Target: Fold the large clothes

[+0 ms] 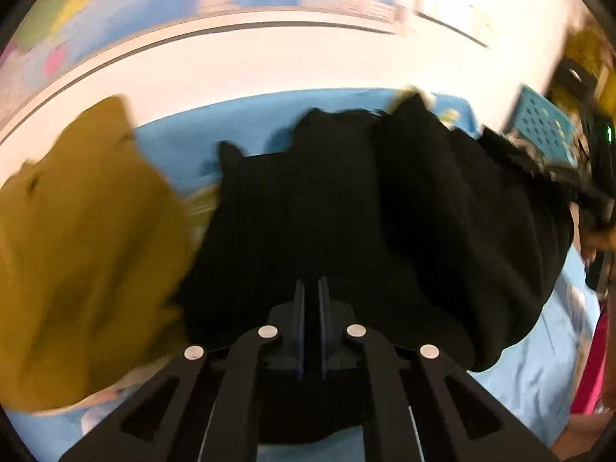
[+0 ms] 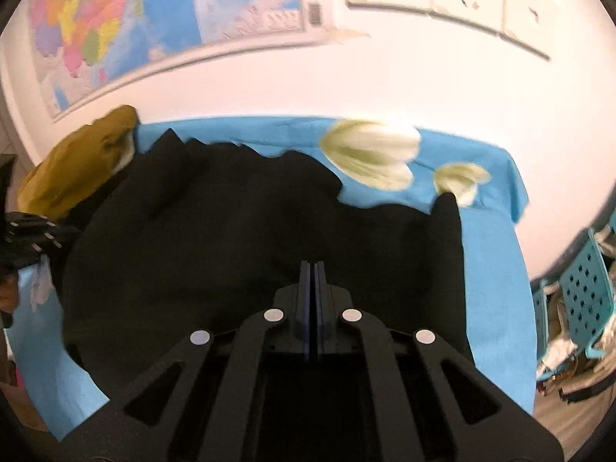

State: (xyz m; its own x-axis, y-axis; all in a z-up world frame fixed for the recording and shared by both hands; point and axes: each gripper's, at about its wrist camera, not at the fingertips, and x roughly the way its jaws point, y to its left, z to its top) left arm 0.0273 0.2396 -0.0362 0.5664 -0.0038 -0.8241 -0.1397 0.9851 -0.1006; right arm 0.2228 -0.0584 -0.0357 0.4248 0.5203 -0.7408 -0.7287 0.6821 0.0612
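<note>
**Both grippers pinched over the black garment**

The black garment [image 2: 238, 231] lies rumpled across the blue sheet [image 2: 492, 269], filling its middle, so both grippers work it from the near edge. The left gripper [image 1: 311, 288] has its fingers drawn narrow, almost together. Black cloth lies under and around the tips, likely a pinch on the hem, though dark on dark hides whether fabric sits between them. The right gripper [image 2: 312, 269] is the same: fingers pressed together over the cloth, hold uncertain. Two spaced pinches would let the edge be lifted evenly. A mustard garment [image 1: 77, 250] is heaped at the left, touching the black one, probably waiting its turn.
</note>
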